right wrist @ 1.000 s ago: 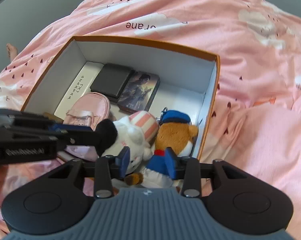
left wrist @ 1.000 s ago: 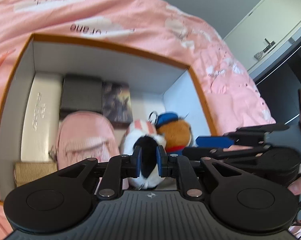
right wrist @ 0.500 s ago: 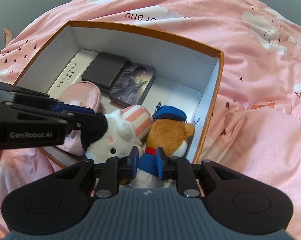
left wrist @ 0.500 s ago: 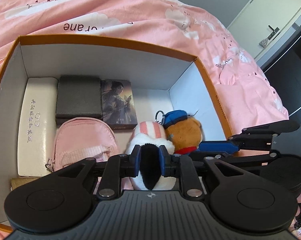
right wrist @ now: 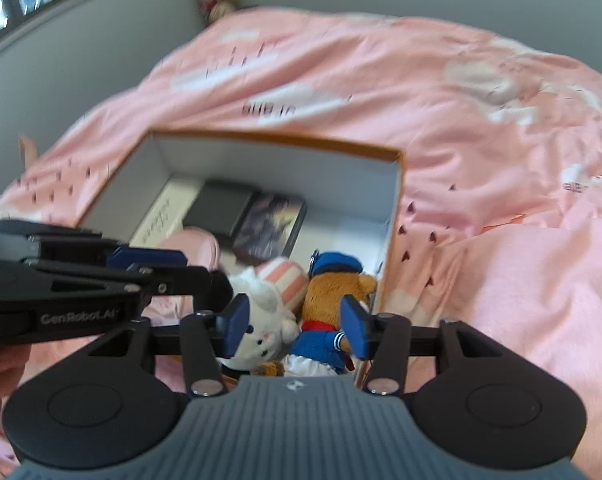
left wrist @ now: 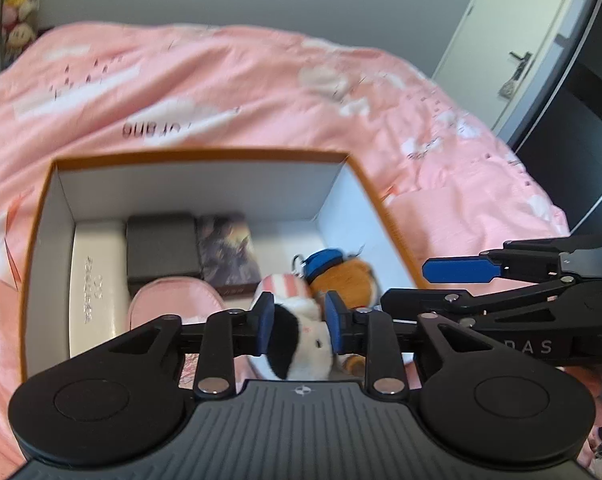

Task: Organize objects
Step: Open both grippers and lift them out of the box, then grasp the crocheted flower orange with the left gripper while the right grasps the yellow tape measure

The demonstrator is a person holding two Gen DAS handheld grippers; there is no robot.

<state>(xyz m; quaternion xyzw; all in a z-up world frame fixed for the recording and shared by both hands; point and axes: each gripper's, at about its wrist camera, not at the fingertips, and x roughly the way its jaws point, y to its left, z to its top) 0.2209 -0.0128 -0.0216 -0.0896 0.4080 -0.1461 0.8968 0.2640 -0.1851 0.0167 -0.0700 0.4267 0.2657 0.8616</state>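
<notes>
An orange-rimmed white box point(left wrist: 205, 156) lies on a pink bedcover. At its near right corner lie a white plush toy point(left wrist: 305, 336) with a black ear and a striped hat, and a brown bear point(right wrist: 325, 300) in a blue sailor suit. My left gripper point(left wrist: 300, 326) hovers over the white toy with its jaws opening. The toy shows between the pads, which no longer squeeze it. My right gripper point(right wrist: 296, 327) is opening too, with its pads wide apart on either side of the bear and clear of it.
Further back in the box lie a long white case point(left wrist: 95, 284), a dark grey box point(left wrist: 163, 248), a picture-printed tin point(left wrist: 227, 252) and a pink pouch point(left wrist: 177, 300). The pink bedcover point(right wrist: 481, 160) surrounds the box. A door point(left wrist: 513, 40) stands at the right.
Both grippers have drawn back and up from the box. The left jaws have let go of the white toy's black ear, and the right jaws have let go of the bear.
</notes>
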